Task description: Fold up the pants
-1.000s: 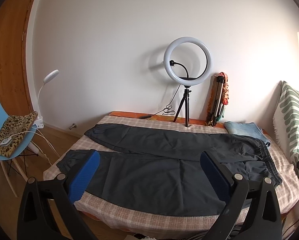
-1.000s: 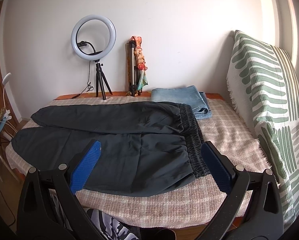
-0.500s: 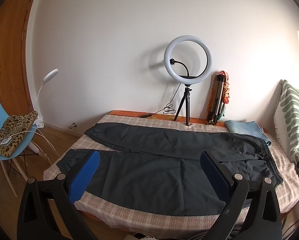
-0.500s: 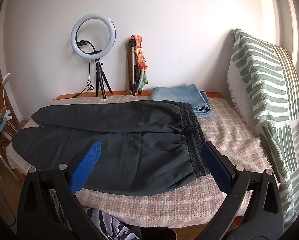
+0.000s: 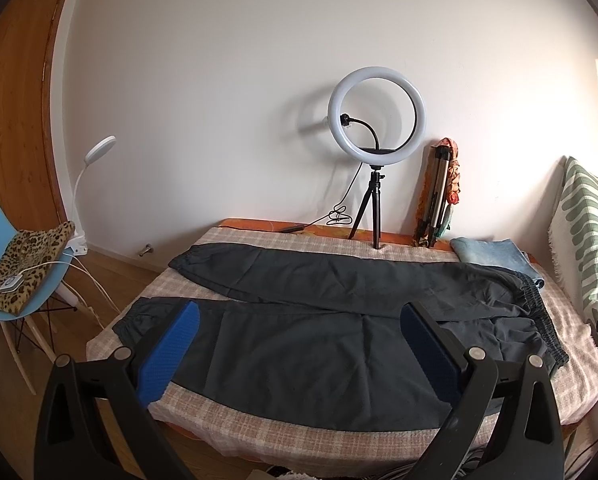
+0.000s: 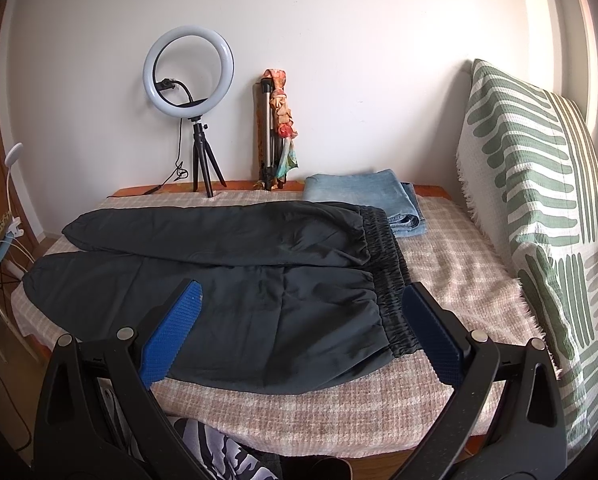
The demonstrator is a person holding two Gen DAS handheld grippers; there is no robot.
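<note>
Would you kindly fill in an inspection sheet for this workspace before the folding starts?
Surface: bed with checked blanket, mostly covered.
Job's things: dark pants spread flat, legs apart, waistband toward the pillow.
Clutter: folded jeans, ring light, folded tripod along the wall; green patterned pillow.
Grippers: left gripper and right gripper open, above the near edge, holding nothing.
Cables: ring light cable coiled behind the bed.
Surroundings: blue chair, desk lamp.

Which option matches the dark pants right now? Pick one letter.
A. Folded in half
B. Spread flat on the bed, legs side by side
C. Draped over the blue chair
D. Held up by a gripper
B: the dark pants lie unfolded on the bed, both legs stretched out beside each other, with the left gripper and right gripper open above them.
</note>
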